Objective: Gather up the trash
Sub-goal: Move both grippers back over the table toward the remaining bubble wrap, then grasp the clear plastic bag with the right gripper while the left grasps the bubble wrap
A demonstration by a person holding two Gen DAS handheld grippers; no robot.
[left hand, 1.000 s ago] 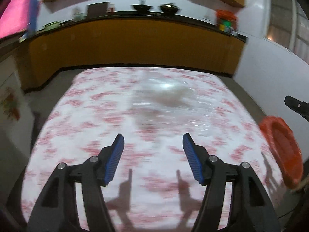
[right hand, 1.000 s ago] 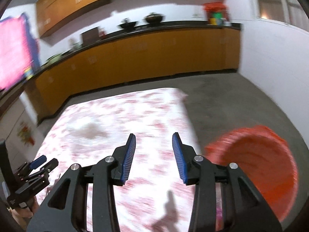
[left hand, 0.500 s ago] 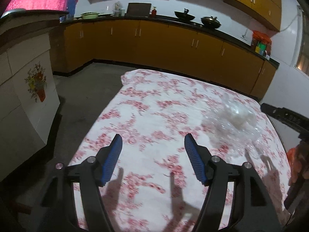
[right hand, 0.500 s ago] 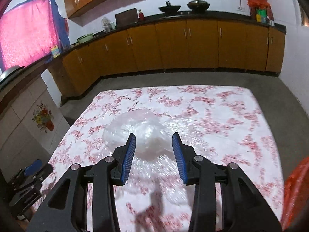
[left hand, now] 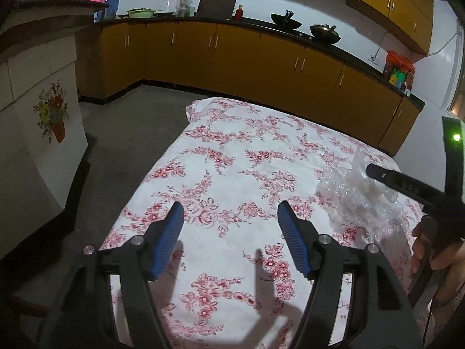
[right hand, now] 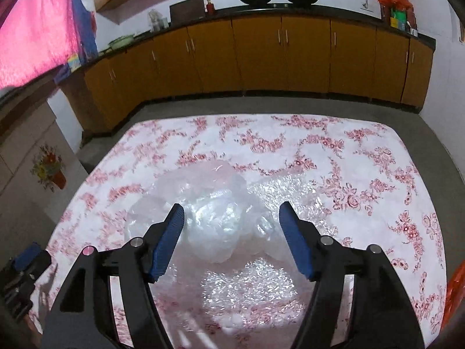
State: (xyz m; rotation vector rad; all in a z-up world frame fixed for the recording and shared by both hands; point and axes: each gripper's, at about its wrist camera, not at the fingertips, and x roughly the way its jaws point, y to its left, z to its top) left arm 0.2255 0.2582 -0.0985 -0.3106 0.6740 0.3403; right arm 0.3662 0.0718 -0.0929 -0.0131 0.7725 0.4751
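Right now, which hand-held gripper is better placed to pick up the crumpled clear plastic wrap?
Right. The right hand-held gripper has just opened with the crumpled clear plastic wrap between its fingers. The left hand-held gripper faces bare floral cloth.

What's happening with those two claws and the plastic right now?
Right claw has just been opening, jaws wide, crumpled clear plastic between them, untouched. Left claw open, over bare floral tablecloth. Nothing in the way.

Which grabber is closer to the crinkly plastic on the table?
Right. The right gripper has just opened its jaws and frames the plastic without pressing it. The left gripper is open over bare tablecloth, off to the side.
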